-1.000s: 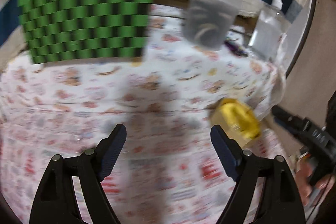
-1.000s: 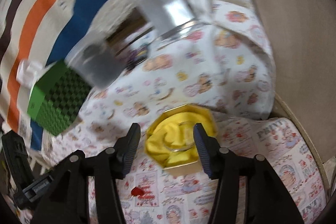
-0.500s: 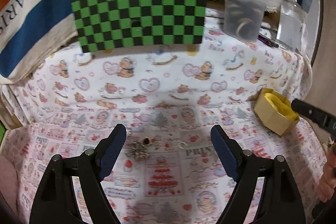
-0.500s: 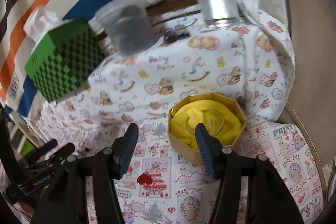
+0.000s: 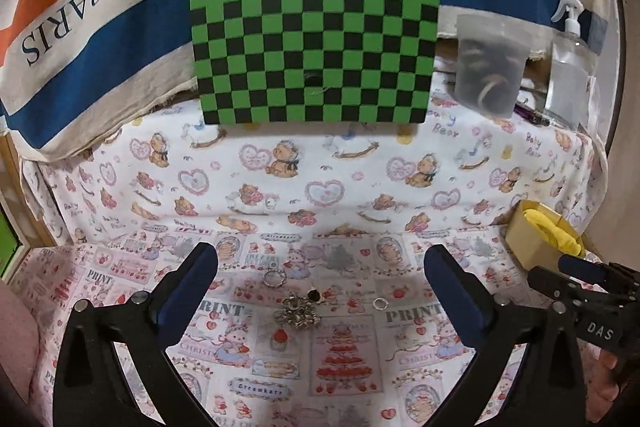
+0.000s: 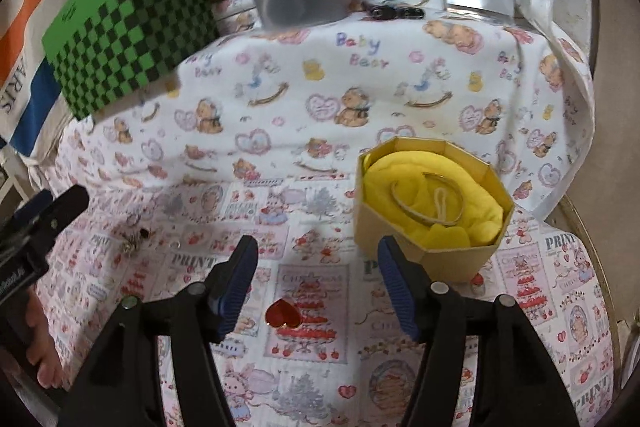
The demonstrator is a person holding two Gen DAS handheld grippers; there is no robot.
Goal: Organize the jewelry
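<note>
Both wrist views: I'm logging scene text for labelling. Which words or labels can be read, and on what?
"PARIS": striped cloth behind the table, twice, upside down.
"Baby Bear": white tablecloth.
"PRINT": patchwork cloth.
"Strawberry": same cloth, near edge.
"CHRISTMAS": same cloth, faint and partly cut off.
"DAS": right gripper body, cut off.
Script logo on green checkered tissue box: too blurred.
Left gripper label: unreadable.

Black gripper point(image 5: 320, 287) frames, blue-padded jaws

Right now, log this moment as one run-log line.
left gripper: open, empty, over loose jewelry | right gripper: open, empty, beside yellow-lined box | bangle: in box | red heart: on cloth
</note>
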